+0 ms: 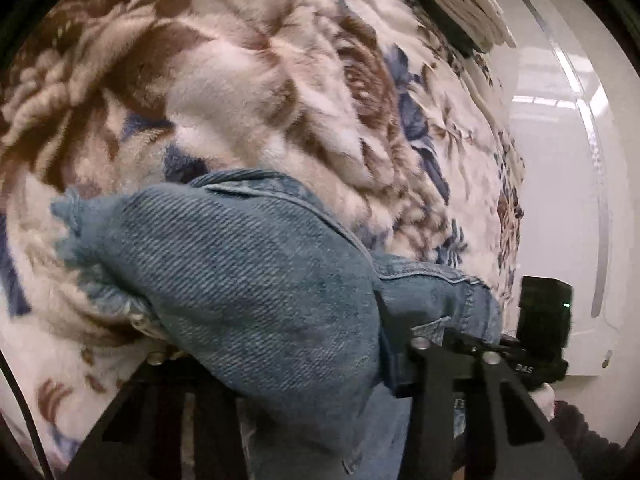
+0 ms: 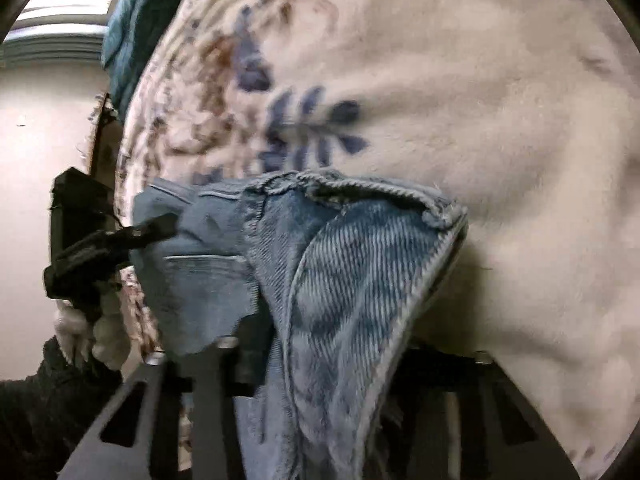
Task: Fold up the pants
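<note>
The pants are light blue denim jeans (image 1: pixel 248 280). In the left wrist view a frayed hem end bulges over my left gripper (image 1: pixel 280 364), which is shut on the denim and holds it above the blanket. In the right wrist view another hemmed edge of the jeans (image 2: pixel 352 280) drapes over my right gripper (image 2: pixel 320 356), which is shut on it. My right gripper also shows at the lower right of the left wrist view (image 1: pixel 536 332), and my left gripper at the left of the right wrist view (image 2: pixel 116 240), pinching the cloth. The fingertips are hidden by the cloth.
A fluffy cream blanket with brown and blue flowers (image 1: pixel 240 80) covers the surface below and also shows in the right wrist view (image 2: pixel 480 100). Folded pale cloth (image 1: pixel 460 0) lies at its far edge. A white glossy wall (image 1: pixel 560 180) is at the right. A teal cloth (image 2: pixel 136 12) lies at the upper left.
</note>
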`<state>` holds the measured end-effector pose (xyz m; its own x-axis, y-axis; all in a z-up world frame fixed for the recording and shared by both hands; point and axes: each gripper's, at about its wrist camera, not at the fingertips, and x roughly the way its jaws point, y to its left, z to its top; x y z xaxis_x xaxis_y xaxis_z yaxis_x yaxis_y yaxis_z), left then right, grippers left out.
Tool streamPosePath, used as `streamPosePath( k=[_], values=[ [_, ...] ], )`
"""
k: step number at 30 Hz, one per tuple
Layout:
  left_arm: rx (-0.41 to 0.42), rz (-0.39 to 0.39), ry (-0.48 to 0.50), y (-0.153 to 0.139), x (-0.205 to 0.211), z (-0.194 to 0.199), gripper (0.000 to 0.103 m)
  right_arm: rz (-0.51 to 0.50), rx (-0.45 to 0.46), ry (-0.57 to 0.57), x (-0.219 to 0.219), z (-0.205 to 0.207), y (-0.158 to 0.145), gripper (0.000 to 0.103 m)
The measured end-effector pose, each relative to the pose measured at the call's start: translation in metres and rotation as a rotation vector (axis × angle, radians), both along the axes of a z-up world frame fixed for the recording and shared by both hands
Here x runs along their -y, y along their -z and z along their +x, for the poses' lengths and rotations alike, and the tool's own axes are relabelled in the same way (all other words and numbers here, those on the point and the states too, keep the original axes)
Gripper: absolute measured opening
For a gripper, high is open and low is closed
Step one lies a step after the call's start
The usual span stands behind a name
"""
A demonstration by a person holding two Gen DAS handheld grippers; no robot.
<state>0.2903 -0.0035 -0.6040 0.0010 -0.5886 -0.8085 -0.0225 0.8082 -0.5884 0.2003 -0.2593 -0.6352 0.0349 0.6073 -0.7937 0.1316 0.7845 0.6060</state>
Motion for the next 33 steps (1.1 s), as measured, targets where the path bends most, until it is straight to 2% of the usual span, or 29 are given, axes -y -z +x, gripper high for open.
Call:
streamPosePath(
  k=[3, 8, 12, 15, 19, 25, 29, 33],
  values=[
    [0.036, 0.038, 0.028, -0.012, 0.009, -0.004, 0.026, -0.048, 0.037, 0.010, -0.006, -0.005, -0.015, 0.031],
    [0.090, 0.023, 0.016, -0.051, 0.010, -0.008, 0.025, -0.041, 0.107, 0.066, -0.009, -0.010, -0.055, 0.028],
    [0.152, -0.005, -0.006, -0.095, 0.008, -0.001, 0.025, -0.023, 0.190, 0.099, 0.004, -0.009, -0.103, 0.027],
    [0.213, -0.009, -0.014, -0.131, 0.013, 0.015, 0.025, 0.000, 0.246, 0.122, 0.010, 0.004, -0.137, 0.027],
    [0.280, -0.032, -0.026, -0.176, 0.027, 0.058, 0.025, 0.017, 0.312, 0.141, 0.030, 0.040, -0.180, 0.027],
    [0.381, -0.039, -0.017, -0.230, 0.074, 0.168, 0.025, 0.023, 0.405, 0.153, 0.082, 0.150, -0.232, 0.027],
    [0.440, -0.038, -0.025, -0.252, 0.104, 0.264, 0.025, 0.024, 0.444, 0.136, 0.120, 0.251, -0.257, 0.027],
    [0.446, -0.020, -0.041, -0.252, 0.125, 0.359, 0.025, 0.023, 0.428, 0.124, 0.148, 0.377, -0.255, 0.027]
  ],
)
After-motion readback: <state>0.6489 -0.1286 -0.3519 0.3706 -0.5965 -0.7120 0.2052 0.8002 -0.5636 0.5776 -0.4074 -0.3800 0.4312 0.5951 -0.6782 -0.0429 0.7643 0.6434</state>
